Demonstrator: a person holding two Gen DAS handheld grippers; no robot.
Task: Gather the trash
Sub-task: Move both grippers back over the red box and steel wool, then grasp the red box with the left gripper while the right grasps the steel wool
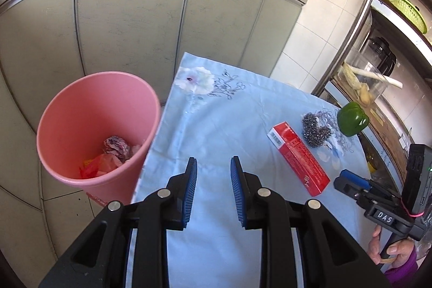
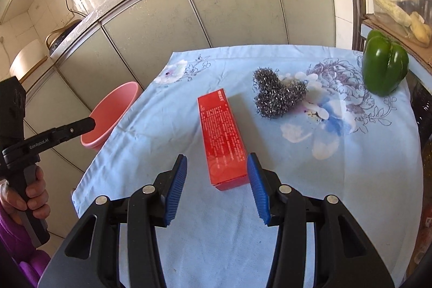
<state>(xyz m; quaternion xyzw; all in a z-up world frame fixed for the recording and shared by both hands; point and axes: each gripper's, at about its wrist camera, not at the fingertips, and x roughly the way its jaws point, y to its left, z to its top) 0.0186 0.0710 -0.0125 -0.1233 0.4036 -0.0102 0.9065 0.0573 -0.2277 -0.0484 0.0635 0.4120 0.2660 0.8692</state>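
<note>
A long red carton (image 2: 222, 138) lies on the blue flowered cloth of the table (image 2: 310, 180); it also shows in the left wrist view (image 1: 298, 157). My right gripper (image 2: 217, 163) is open, its jaws either side of the carton's near end, not touching it. My left gripper (image 1: 213, 166) is open and empty above the table's left part. A pink bin (image 1: 97, 131) stands on the floor left of the table with crumpled paper and a red wrapper inside. It shows partly in the right wrist view (image 2: 110, 115).
A steel wool scourer (image 2: 278, 93) and a green bell pepper (image 2: 384, 66) lie beyond the carton. Grey cabinets (image 1: 135, 23) stand behind the table. A metal shelf rack (image 1: 378, 50) with food stands at the right.
</note>
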